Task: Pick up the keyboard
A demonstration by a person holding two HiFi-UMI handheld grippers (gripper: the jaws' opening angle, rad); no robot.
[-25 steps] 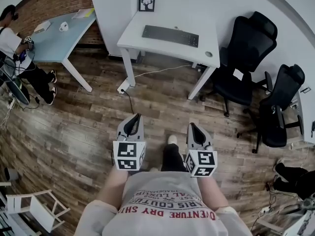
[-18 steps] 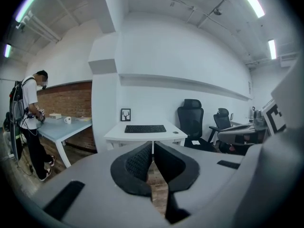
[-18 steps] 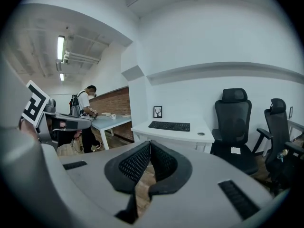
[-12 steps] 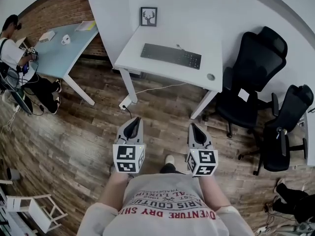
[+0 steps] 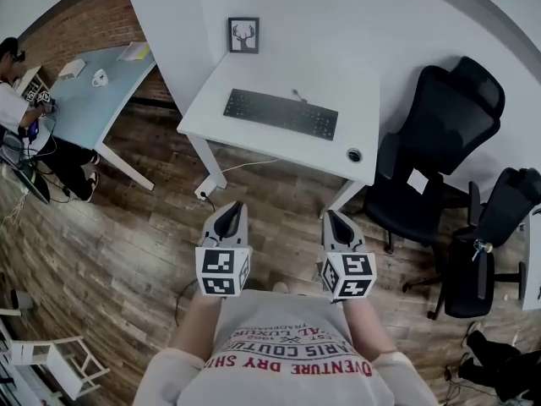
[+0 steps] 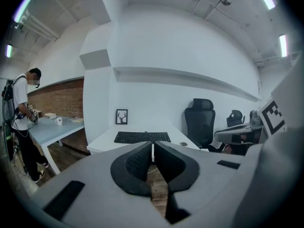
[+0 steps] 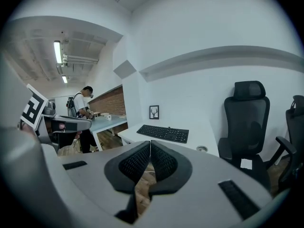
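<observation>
A black keyboard (image 5: 280, 112) lies flat across the middle of a white desk (image 5: 241, 138) by the white wall; it also shows in the left gripper view as the keyboard (image 6: 142, 137) and in the right gripper view as the keyboard (image 7: 163, 133). My left gripper (image 5: 228, 214) and right gripper (image 5: 336, 222) are held side by side over the wood floor, well short of the desk's front edge. Both are shut with nothing between the jaws, and both point toward the desk.
A small framed deer picture (image 5: 243, 35) leans at the desk's back. A round cable hole (image 5: 354, 155) sits at its right front. Two black office chairs (image 5: 431, 142) stand to the right. A light-blue table (image 5: 93, 91) with a person (image 5: 13, 100) beside it is at the left.
Both grippers and the camera have moved forward toward the white desk; the desk and keyboard appear larger and closer. The jaws stayed shut.
</observation>
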